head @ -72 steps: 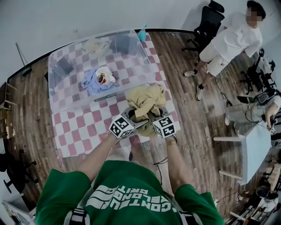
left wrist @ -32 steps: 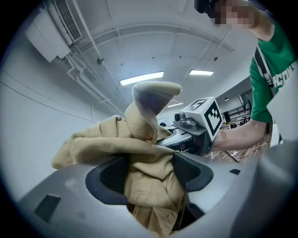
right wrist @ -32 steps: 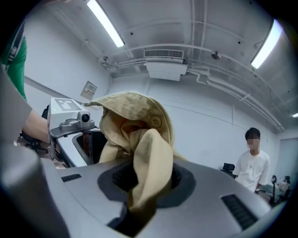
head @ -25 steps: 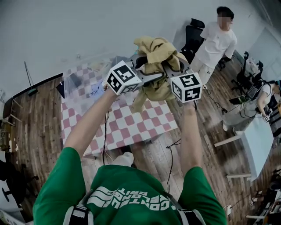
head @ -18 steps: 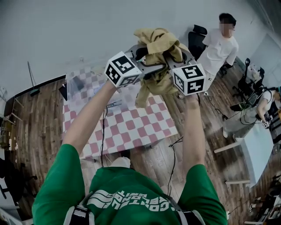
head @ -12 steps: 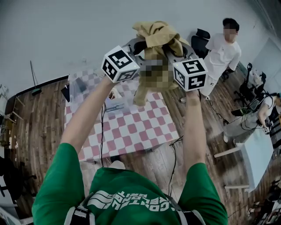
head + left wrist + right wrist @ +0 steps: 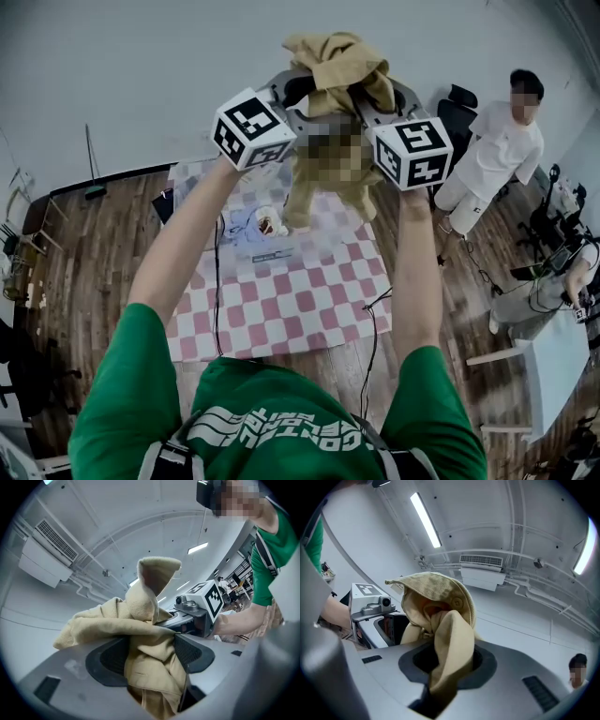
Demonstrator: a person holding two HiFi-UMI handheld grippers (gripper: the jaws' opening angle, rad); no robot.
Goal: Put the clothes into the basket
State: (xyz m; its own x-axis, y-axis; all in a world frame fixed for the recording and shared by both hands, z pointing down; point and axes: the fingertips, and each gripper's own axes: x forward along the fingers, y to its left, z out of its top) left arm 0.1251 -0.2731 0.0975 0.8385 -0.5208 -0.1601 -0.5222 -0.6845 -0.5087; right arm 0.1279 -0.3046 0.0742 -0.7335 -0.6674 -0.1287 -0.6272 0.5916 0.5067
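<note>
garment (image 7: pixel 140 620): soft cloth, finely ribbed, matt
fingers (image 7: pixel 190 651): smooth matt grey plastic, with dark dimpled pads
worktop (image 7: pixel 291 309): checked cloth cover, matt
floor (image 7: pixel 94 253): wood planks, slight sheen

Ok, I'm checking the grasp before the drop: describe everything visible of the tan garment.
The tan garment is soft, ribbed cloth, crumpled into a bunch, one round button showing. The left gripper and right gripper clamp it high above the checkered table, a loose end hanging between them.

Green shirt (image 7: pixel 281 422) with white lettering; left claw (image 7: pixel 150 653) and right claw (image 7: pixel 450 663) carry black-and-white marker cubes (image 7: pixel 251 129).
</note>
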